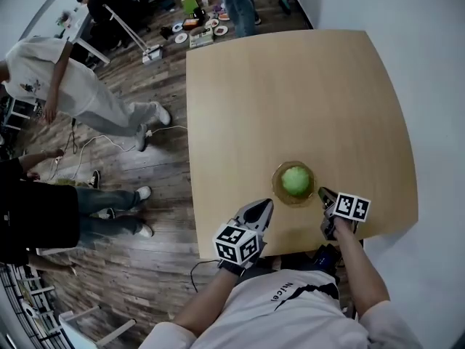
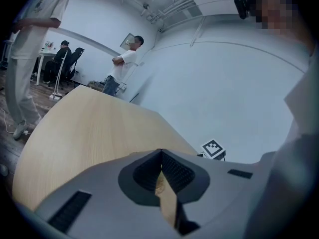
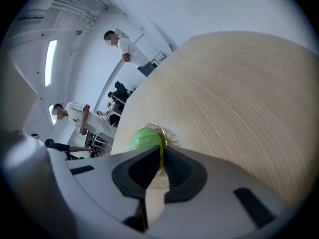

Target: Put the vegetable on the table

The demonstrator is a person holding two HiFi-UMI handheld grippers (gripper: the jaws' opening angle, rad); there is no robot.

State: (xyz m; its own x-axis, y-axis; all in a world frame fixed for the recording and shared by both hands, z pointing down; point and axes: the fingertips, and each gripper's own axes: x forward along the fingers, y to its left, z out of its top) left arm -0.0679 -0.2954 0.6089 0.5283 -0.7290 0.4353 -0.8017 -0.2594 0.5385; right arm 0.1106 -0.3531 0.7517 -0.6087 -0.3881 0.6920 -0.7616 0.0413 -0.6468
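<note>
A round green vegetable (image 1: pixel 296 180) sits on a small clear plate (image 1: pixel 278 190) near the front edge of the light wooden table (image 1: pixel 290 93). My left gripper (image 1: pixel 263 208) hovers just left of and in front of the plate, shut and holding nothing. My right gripper (image 1: pixel 324 194) is close to the plate's right side, also shut and holding nothing. In the right gripper view the vegetable (image 3: pixel 144 138) shows just past the closed jaws of the right gripper (image 3: pixel 162 151). In the left gripper view the left gripper (image 2: pixel 161 156) points across bare table (image 2: pixel 89 128).
Several people (image 1: pixel 80 93) stand on the wood floor left of the table, with cables (image 1: pixel 94 147) trailing there. Dishes and boxes (image 1: pixel 196 27) lie on the floor beyond the far edge. A white wall (image 1: pixel 407 20) borders the right side.
</note>
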